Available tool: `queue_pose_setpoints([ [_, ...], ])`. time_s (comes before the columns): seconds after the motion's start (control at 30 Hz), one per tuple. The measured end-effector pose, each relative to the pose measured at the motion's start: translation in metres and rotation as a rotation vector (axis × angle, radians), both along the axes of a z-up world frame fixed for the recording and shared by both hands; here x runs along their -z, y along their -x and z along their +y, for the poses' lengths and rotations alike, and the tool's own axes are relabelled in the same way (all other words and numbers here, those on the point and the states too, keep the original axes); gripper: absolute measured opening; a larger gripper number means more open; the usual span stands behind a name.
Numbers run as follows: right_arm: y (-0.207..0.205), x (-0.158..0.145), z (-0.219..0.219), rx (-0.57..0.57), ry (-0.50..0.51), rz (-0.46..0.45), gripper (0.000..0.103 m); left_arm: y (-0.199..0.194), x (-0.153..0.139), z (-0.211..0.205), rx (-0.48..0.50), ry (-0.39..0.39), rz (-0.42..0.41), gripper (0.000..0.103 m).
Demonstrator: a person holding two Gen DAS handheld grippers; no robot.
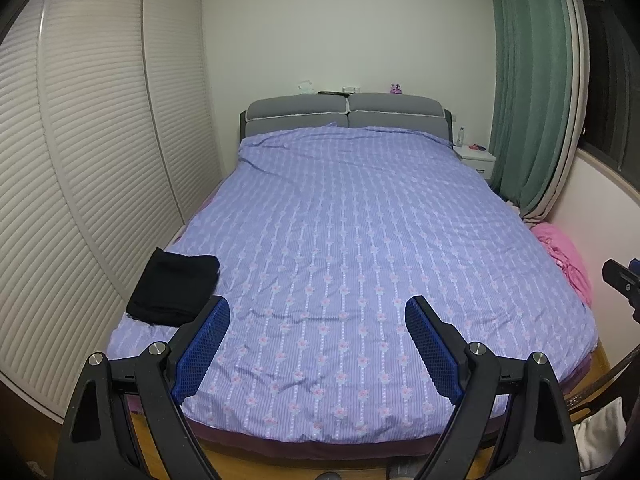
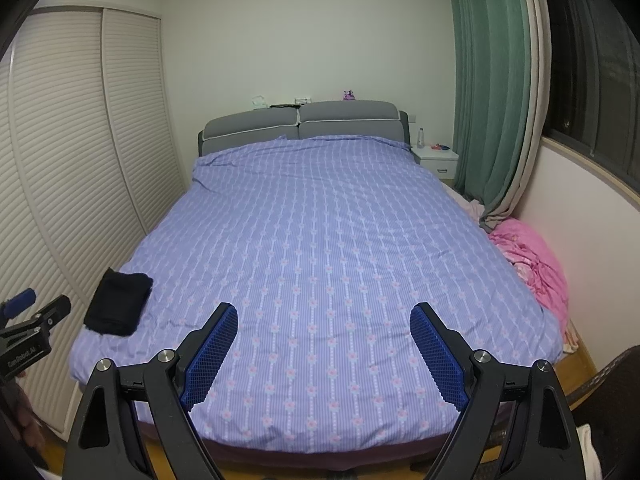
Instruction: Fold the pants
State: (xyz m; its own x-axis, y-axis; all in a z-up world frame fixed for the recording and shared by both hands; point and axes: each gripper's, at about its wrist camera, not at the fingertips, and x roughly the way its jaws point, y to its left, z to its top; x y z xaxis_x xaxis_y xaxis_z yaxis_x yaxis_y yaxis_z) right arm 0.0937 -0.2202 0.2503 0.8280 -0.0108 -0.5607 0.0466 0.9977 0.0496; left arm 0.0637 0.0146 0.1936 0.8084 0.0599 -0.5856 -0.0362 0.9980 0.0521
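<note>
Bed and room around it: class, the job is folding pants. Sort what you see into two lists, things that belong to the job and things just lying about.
Belongs to the job:
- black pants, folded, near left edge of the bed
- left gripper, open, empty
- right gripper, open, empty

Just lying about:
- pink bedding beside the bed
- bottle on the nightstand
- green curtain
- purple toy on the headboard

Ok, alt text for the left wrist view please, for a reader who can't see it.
A folded black garment lies at the near left corner of a bed with a purple flowered cover, seen past the left claw, which is open and empty. Louvred wardrobe doors stand left, green curtains right, with the right claw at the right edge.
</note>
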Motion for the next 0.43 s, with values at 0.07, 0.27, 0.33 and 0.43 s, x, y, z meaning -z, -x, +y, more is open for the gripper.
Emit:
queue_pose_setpoints([
  [0.07,-0.0001,-0.0005,0.0002,-0.001,0.003,-0.001,0.089,0.0003,-0.0009,-0.0004,0.007,0.005,-0.006,0.09],
  [0.27,0.0007,-0.0006,0.0039,0.002,0.011,-0.001,0.089,-0.0001,-0.0037,-0.0035,0.026,0.004,-0.026,0.09],
  [0.33,0.0011,-0.0007,0.0054,0.006,0.013,-0.001,0.089,-0.001,-0.0051,-0.0031,0.034,0.007,-0.037,0.09],
  [0.43,0.0016,-0.0014,0.0083,0.015,0.018,-0.002,0.089,-0.0052,-0.0037,-0.0025,0.048,0.004,-0.027,0.095],
])
